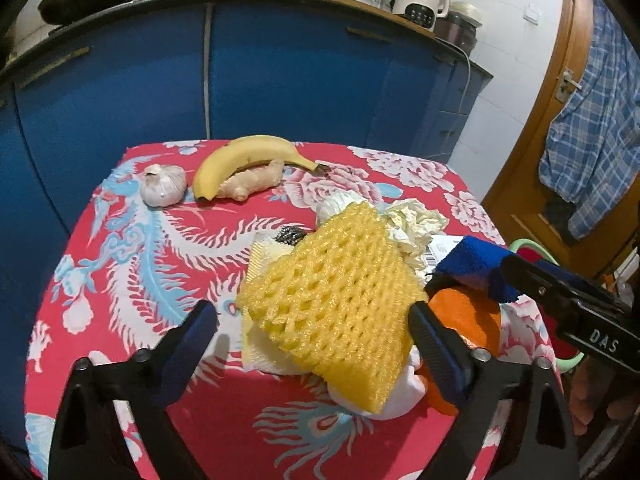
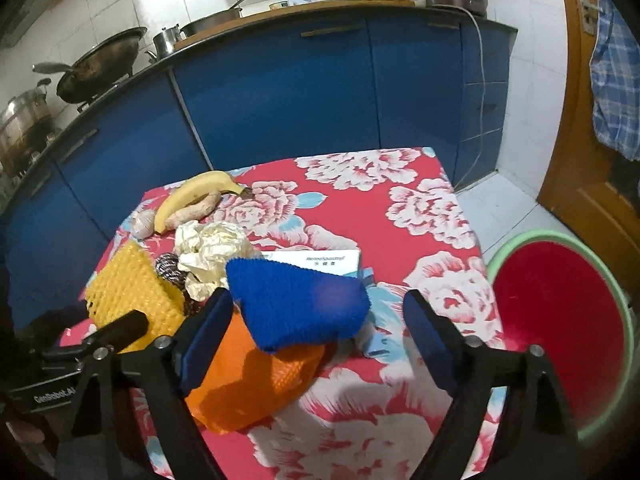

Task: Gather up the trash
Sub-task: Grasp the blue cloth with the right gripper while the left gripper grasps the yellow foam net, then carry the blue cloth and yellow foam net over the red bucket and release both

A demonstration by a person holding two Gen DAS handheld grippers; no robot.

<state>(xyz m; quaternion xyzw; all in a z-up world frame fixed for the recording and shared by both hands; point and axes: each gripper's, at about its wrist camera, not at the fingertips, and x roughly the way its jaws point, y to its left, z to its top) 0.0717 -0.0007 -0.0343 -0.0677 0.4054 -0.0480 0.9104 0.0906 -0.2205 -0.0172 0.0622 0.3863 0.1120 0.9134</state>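
Observation:
A pile of trash lies on the red floral tablecloth [image 1: 132,264]. A yellow foam net [image 1: 336,300] lies between the fingers of my open left gripper [image 1: 314,324]; it also shows in the right wrist view [image 2: 128,296]. Beneath it are white foam pieces [image 1: 396,396]. Crumpled cream paper [image 2: 212,252], a dark metal scourer [image 2: 170,270], a blue knitted piece [image 2: 296,304] on an orange knitted piece [image 2: 256,380] and a white box [image 2: 320,264] lie beside it. My right gripper [image 2: 316,332] is open, its fingers around the blue piece.
A banana [image 1: 240,160], a ginger root [image 1: 252,182] and a garlic bulb [image 1: 164,190] lie at the table's far edge. A red basin with a green rim [image 2: 560,320] stands on the floor to the right. Blue kitchen cabinets [image 1: 280,72] stand behind the table.

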